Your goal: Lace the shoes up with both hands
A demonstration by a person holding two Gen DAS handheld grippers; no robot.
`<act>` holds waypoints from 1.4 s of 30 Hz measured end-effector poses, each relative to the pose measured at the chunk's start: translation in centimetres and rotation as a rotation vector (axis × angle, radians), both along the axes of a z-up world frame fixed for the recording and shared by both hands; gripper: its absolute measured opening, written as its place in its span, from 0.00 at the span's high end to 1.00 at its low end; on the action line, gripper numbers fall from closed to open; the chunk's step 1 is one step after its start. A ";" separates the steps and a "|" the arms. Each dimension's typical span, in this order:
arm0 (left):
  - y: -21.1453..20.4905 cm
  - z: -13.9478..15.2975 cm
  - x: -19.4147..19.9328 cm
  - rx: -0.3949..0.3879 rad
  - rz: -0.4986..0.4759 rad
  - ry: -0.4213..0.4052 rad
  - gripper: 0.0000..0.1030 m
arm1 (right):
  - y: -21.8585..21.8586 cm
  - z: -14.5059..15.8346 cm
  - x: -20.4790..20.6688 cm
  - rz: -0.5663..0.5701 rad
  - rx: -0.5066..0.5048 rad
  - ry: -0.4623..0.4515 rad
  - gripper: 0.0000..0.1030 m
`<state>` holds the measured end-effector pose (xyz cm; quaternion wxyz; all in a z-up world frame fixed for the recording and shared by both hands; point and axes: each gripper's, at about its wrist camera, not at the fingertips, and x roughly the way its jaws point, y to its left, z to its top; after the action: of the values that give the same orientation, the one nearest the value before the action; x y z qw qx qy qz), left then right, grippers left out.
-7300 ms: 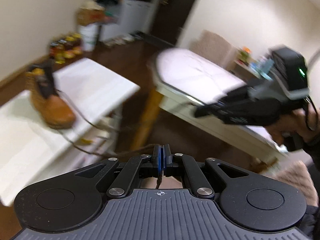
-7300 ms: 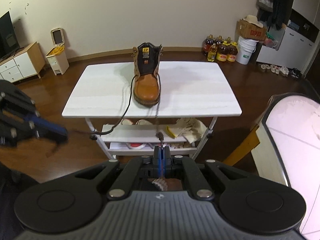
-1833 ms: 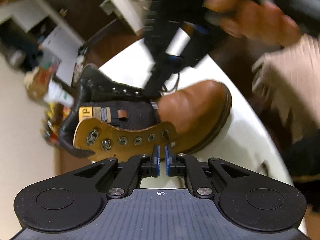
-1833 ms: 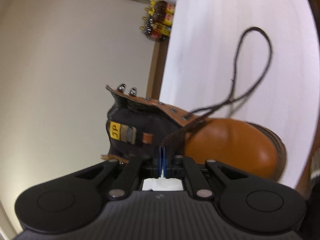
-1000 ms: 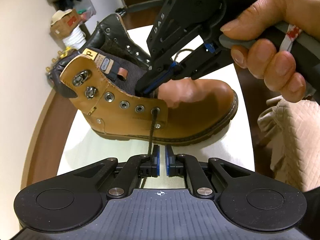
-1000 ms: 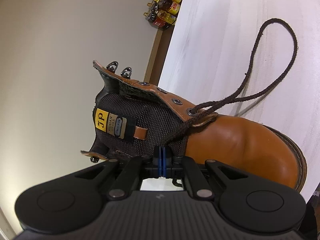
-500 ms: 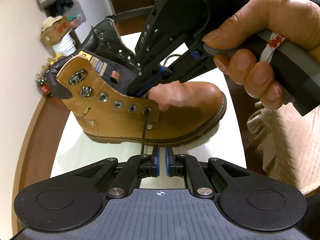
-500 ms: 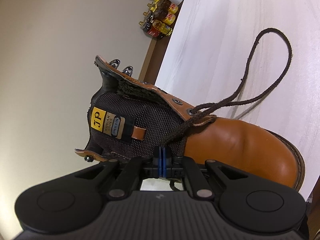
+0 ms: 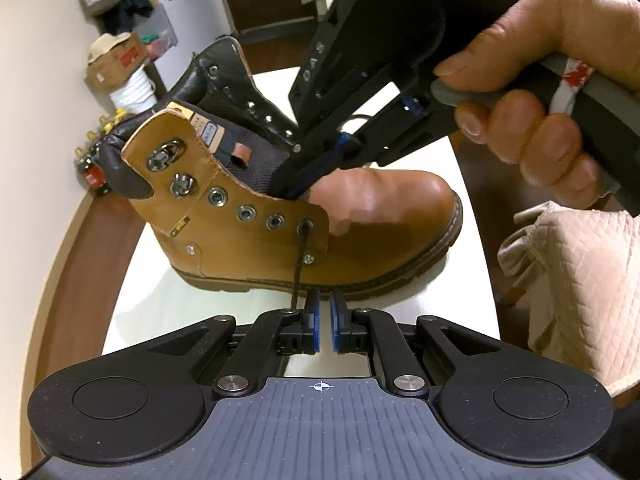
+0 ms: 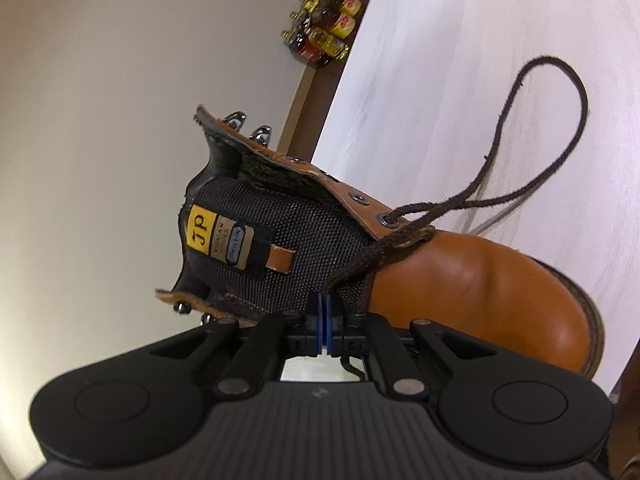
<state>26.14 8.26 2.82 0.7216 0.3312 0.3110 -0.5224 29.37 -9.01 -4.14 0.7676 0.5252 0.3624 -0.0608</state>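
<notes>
With the right claw point(image 10: 325, 312) pinching the lace point(image 10: 400, 246) and the left claw point(image 9: 324, 318) gaping empty, the lace is risking slipping free of the boot point(image 9: 360, 216) eyelet.

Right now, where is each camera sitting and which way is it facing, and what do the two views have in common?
Left wrist: sits on the left gripper, looking at the outer side of the boot; shows its own fingers, the right gripper and the hand holding it.
Right wrist: sits on the right gripper, looking at the boot's tongue and toe; shows only its own fingers, shut.
Shared: the boot, its lace and the white table.
</notes>
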 end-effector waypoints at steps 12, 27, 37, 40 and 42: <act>-0.4 -0.3 -0.4 0.005 -0.003 -0.012 0.93 | -1.3 -0.8 -0.7 0.002 0.072 0.004 0.98; -0.2 0.4 0.3 -0.020 0.003 -0.112 0.92 | -3.5 -0.8 -0.4 0.025 0.185 0.016 0.98; -0.9 -0.1 0.4 -0.002 0.002 -0.099 0.92 | -5.0 -3.0 -0.7 -0.049 0.346 0.026 0.98; -1.1 -0.3 0.2 0.001 -0.003 -0.093 0.92 | -5.4 -3.1 -0.8 -0.031 0.356 0.032 0.98; -1.3 -0.5 0.1 0.005 -0.002 -0.090 0.92 | -5.4 -3.6 0.0 -0.004 0.371 0.043 0.98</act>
<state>26.23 6.97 2.31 0.7335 0.3566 0.2790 -0.5069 29.37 -14.37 -7.69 0.6496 0.6569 0.3827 -0.0057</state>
